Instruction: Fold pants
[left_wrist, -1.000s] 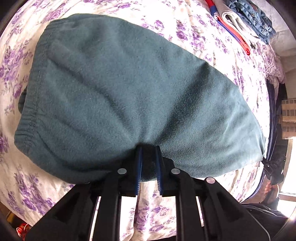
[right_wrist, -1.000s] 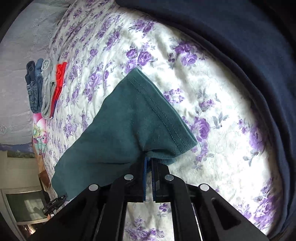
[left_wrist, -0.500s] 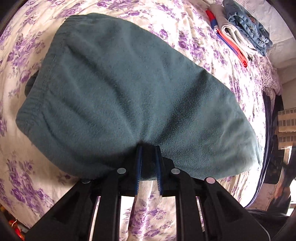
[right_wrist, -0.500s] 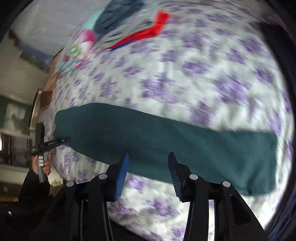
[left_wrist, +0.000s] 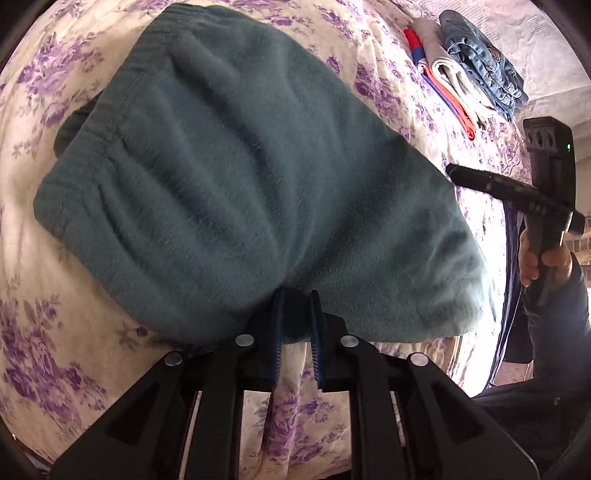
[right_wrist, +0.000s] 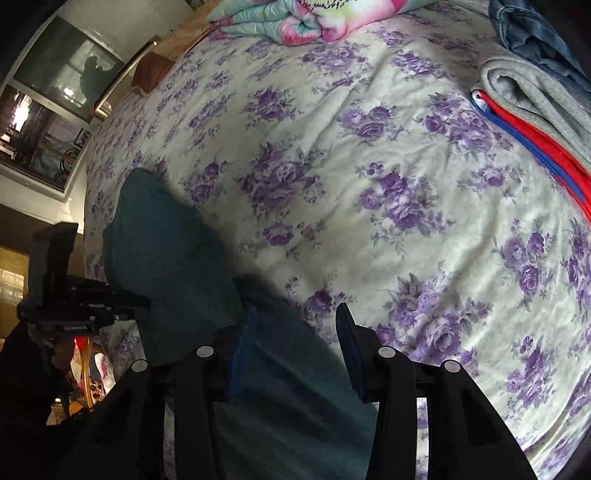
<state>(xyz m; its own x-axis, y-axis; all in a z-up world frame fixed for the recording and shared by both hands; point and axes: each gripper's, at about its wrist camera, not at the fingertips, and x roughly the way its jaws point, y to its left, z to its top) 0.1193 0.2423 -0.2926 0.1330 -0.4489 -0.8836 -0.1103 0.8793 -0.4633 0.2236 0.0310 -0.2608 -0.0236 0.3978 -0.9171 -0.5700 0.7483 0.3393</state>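
Likely home bedroom, floral bedspread, folded clothes

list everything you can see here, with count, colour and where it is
pants: one, teal, folded on the bedspread, near edge pinched by the left hand-held gripper
bedspread: one, cream with purple flowers, covering the bed
folded clothes: one stack, denim blue, grey, red and blue, far right of the bed
quilt: one, pastel multicolour, folded at the bed's far end
left hand-held gripper: one, black with blue pads, shut on the pants
right hand-held gripper: one, black, open over the pants
hand: one, gripping the right handle
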